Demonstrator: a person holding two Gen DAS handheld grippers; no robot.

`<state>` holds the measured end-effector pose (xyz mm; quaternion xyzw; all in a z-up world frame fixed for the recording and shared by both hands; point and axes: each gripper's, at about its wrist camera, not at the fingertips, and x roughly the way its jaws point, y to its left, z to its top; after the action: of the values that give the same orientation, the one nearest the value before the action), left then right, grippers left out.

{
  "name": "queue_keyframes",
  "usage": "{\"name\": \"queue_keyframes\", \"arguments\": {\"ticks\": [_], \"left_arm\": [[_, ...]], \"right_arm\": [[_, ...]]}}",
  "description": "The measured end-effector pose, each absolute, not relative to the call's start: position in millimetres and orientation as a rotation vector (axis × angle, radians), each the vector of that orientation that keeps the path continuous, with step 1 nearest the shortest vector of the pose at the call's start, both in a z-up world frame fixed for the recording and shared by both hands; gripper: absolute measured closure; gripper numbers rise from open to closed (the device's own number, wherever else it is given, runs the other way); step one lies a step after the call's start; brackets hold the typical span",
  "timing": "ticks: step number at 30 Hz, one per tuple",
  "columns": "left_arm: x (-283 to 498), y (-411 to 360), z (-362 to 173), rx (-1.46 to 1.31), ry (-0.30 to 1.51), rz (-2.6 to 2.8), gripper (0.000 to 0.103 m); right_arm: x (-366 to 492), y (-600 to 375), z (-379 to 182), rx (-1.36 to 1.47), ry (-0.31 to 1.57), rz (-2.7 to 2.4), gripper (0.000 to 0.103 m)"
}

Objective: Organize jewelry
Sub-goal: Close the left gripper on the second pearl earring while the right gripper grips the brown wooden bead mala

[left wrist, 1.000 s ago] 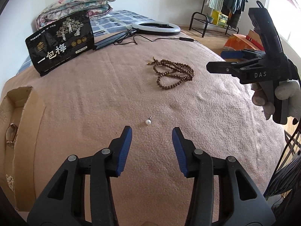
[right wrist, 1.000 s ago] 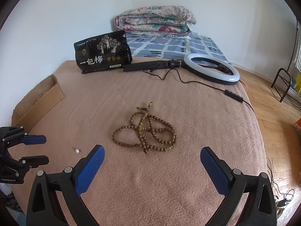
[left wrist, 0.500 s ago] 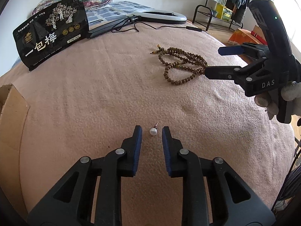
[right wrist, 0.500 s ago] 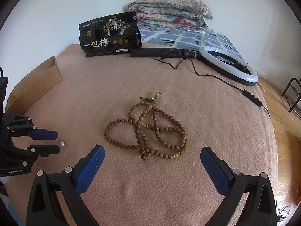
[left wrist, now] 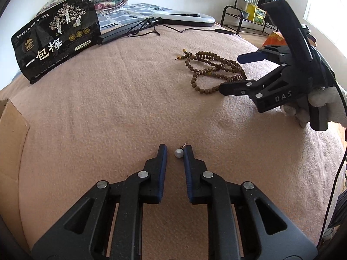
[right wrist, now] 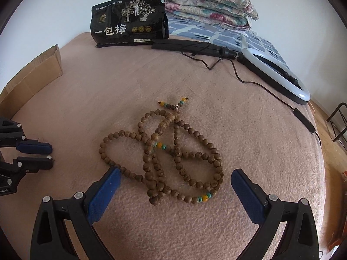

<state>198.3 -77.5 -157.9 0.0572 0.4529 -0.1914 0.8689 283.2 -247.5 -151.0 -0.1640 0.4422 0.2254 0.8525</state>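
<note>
A small pearl earring (left wrist: 178, 153) lies on the pink blanket (left wrist: 121, 108) between the blue pads of my left gripper (left wrist: 175, 147). The jaws are closing: the pearl touches the right pad, and a gap is left at the left pad. A long brown wooden bead necklace (right wrist: 155, 136) lies coiled in the middle of the blanket. My right gripper (right wrist: 176, 172) stands wide open just in front of its near loops, with nothing between its fingers. The left wrist view shows the right gripper (left wrist: 231, 72) at the necklace (left wrist: 213, 65), held by a gloved hand (left wrist: 321, 101).
A cardboard box (right wrist: 32, 73) sits at the blanket's left edge. At the back are a black printed bag (right wrist: 130, 23), a ring light (right wrist: 279, 73) with its stand and cable, and folded quilts (right wrist: 208, 2). A rack (left wrist: 245, 19) stands on the floor beyond.
My left gripper came down over the pearl and its jaws narrowed around it. My right gripper moved down and closer to the bead necklace, still wide open.
</note>
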Motion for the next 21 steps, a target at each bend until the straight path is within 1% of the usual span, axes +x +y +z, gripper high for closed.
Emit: {"name": "queue_keyframes", "arguments": {"ticks": [9, 15, 21], "left_arm": [[200.0, -73.7, -158.9, 0.103, 0.943, -0.414, 0.092], [200.8, -71.9, -159.4, 0.086, 0.942, -0.417, 0.093], [203.5, -68.7, -159.3, 0.056, 0.943, -0.416, 0.096]], "right_arm": [[298.8, -231.1, -150.8, -0.481, 0.880, 0.469, 0.000], [313.4, -232.7, -155.0, -0.412, 0.925, 0.522, 0.001], [316.9, -234.7, -158.8, -0.326, 0.970, 0.565, 0.018]]}}
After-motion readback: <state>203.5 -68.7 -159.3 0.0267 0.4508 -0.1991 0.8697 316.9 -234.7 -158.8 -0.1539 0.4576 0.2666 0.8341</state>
